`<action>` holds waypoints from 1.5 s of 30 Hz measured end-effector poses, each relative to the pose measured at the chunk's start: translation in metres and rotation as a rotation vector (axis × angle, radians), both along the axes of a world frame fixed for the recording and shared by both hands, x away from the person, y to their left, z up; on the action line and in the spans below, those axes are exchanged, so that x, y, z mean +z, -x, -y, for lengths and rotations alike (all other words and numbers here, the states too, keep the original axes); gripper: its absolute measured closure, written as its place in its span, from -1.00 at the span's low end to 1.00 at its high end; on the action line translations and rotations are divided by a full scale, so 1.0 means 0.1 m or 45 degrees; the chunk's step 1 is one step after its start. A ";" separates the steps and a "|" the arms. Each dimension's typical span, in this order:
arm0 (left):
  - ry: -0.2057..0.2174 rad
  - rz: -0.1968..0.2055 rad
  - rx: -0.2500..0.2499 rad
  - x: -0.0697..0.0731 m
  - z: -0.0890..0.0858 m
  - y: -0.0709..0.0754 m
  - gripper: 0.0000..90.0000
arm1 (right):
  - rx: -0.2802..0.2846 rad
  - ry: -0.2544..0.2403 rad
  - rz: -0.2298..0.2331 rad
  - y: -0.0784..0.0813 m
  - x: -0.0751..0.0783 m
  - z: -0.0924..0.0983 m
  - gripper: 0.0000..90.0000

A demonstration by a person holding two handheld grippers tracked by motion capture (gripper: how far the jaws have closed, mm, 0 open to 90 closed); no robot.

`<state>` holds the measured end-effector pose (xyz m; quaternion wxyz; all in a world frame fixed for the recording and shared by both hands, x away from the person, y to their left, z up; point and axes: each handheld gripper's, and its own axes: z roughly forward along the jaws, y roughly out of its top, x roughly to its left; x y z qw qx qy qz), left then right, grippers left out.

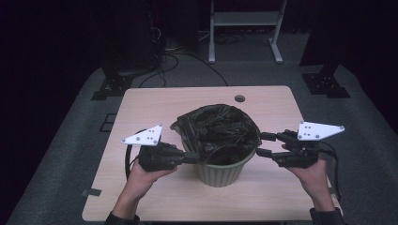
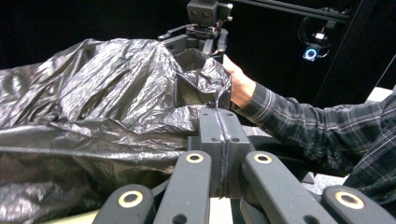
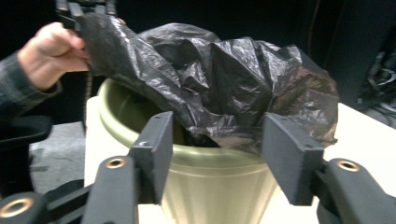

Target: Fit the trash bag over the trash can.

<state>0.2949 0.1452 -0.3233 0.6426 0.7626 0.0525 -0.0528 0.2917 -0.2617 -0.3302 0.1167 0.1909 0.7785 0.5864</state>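
We judge the black liner [image 1: 218, 126] limp and slippery at the bin [image 1: 219, 169] rim: left gripper [image 2: 219, 122] pinches its hem, right gripper [image 3: 217, 156] gapes.

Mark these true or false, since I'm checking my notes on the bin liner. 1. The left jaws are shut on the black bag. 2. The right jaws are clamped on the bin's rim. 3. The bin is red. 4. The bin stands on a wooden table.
1. True: the left gripper pinches the black bag between closed jaws.
2. False: the right gripper stands open in front of the bin, gripping nothing.
3. False: the bin is pale green.
4. True: it stands upright on the light wooden table.
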 end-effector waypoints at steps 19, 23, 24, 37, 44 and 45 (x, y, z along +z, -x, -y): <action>-0.066 -0.093 0.041 -0.54 0.12 0.25 0.99 | 0.019 0.025 -0.116 0.17 -0.24 0.14 1.00; -0.098 -0.149 0.065 -0.74 0.07 0.25 0.99 | 0.029 0.058 -0.162 0.17 -0.35 0.11 1.00; -0.113 -0.161 0.074 -0.79 0.05 0.24 0.99 | 0.035 0.065 -0.172 0.17 -0.38 0.10 1.00; -0.120 -0.105 0.139 -0.71 -0.30 0.29 0.23 | -0.004 0.101 -0.262 0.12 -0.54 0.15 0.38; -0.045 -0.029 0.306 -0.32 -0.63 0.13 -0.06 | -0.043 -0.004 -0.189 0.11 -0.24 0.31 0.14; -0.034 -0.030 0.332 -0.27 -0.65 0.08 -0.11 | -0.049 -0.013 -0.175 0.10 -0.19 0.30 0.09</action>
